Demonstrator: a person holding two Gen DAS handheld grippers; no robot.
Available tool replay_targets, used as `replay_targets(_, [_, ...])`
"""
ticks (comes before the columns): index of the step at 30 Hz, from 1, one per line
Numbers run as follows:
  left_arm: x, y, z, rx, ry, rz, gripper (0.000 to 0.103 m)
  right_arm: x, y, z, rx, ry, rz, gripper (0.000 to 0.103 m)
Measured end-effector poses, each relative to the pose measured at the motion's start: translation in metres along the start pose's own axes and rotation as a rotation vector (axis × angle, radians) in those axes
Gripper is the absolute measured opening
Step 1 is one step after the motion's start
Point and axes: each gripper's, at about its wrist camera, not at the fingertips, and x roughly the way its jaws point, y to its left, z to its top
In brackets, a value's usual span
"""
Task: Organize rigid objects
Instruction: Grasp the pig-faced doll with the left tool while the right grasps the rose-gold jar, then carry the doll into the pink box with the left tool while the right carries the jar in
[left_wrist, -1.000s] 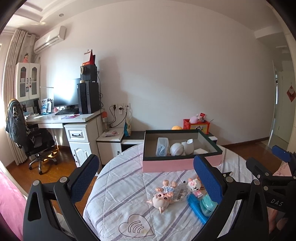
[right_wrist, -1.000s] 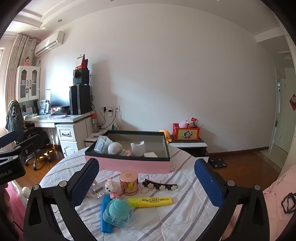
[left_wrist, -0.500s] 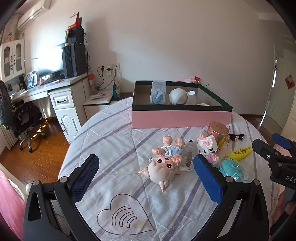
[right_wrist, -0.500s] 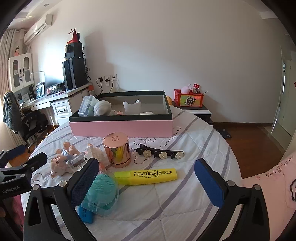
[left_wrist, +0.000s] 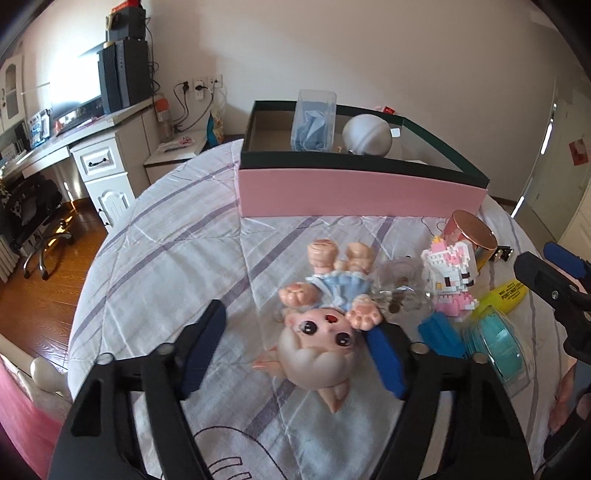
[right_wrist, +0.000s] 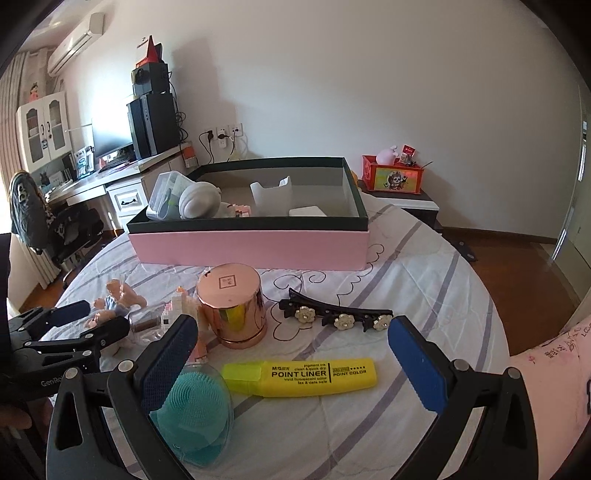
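- Closing around the pink big-headed plastic doll (left_wrist: 317, 343) on the table (left_wrist: 166, 258), the left gripper (left_wrist: 295, 350) fingers had just narrowed, not visibly pressing it.
- The right gripper (right_wrist: 295, 362) fingers stood released over the yellow highlighter (right_wrist: 301, 376).
- Farther off, the pink-walled, dark-rimmed cardboard box (right_wrist: 251, 247) already held several things; about seven lay outside.

The round table (left_wrist: 155, 236) is viewed close and obliquely downward from both wrist cameras, facing the far wall; the pink box (left_wrist: 354, 188) (right_wrist: 251, 245) is shared at upper centre.
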Motion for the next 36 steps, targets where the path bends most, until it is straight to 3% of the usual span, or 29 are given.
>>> replay_targets(5, [0.001,0.004,0.0,-0.011,-0.009,-0.008,0.055,0.022,0.015,0.015,-0.06,0.053,-0.002,0.103])
replay_targets(7, [-0.003,0.007,0.0,-0.017,-0.031,0.008,0.044,0.036,0.023,0.019,-0.098,0.095,-0.019,0.103])
replay_targets(10, [-0.005,0.01,0.003,-0.01,-0.042,0.049,0.043,0.049,0.028,0.024,-0.116,0.138,-0.003,0.102])
replay_targets(12, [-0.002,0.014,0.004,-0.017,-0.029,0.035,0.043,0.054,0.029,0.027,-0.112,0.15,0.021,0.097])
replay_targets(15, [-0.002,0.017,0.005,-0.022,-0.031,0.022,0.043,0.057,0.025,0.031,-0.071,0.165,0.094,0.088])
replay_targets(17, [-0.002,0.019,0.006,-0.029,-0.031,0.011,0.043,0.057,0.022,0.031,-0.042,0.173,0.149,0.062])
replay_targets(18, [-0.002,0.02,0.006,-0.029,-0.031,0.008,0.043,0.057,0.02,0.031,-0.023,0.177,0.17,0.059])
replay_targets(24, [-0.001,0.019,0.006,-0.021,-0.029,0.017,0.043,0.061,0.012,0.027,0.024,0.197,0.199,0.059])
replay_targets(30, [-0.002,0.018,0.005,-0.016,-0.033,0.023,0.043,0.061,0.021,0.03,-0.027,0.183,0.172,0.051])
replay_targets(36, [-0.002,0.016,0.004,-0.018,-0.032,0.031,0.043,0.061,0.01,0.022,0.026,0.215,0.161,0.051])
